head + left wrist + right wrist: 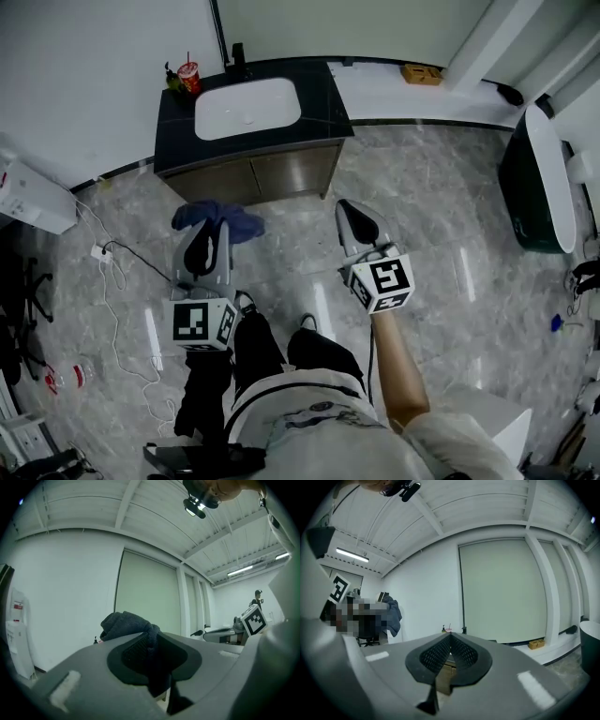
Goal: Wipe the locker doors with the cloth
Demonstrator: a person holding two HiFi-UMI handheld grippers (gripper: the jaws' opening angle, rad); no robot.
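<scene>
A dark blue cloth (217, 217) is bunched at the tip of my left gripper (214, 234), whose jaws are shut on it. In the left gripper view the cloth (125, 623) bulges above and between the jaws of the left gripper (152, 641). My right gripper (352, 216) is held level beside it, over the floor in front of the vanity. Its pads (461, 651) meet at the tip of the right gripper (450, 638), with nothing between them. From the right gripper view the cloth (393, 613) shows at the left. No locker doors can be made out.
A dark vanity counter (319, 94) with a white basin (247, 108) and a red cup (188, 77) stands ahead. A dark bathtub (534, 183) is on the right. A white cable (112, 300) and a bottle (66, 377) lie on the grey floor on the left.
</scene>
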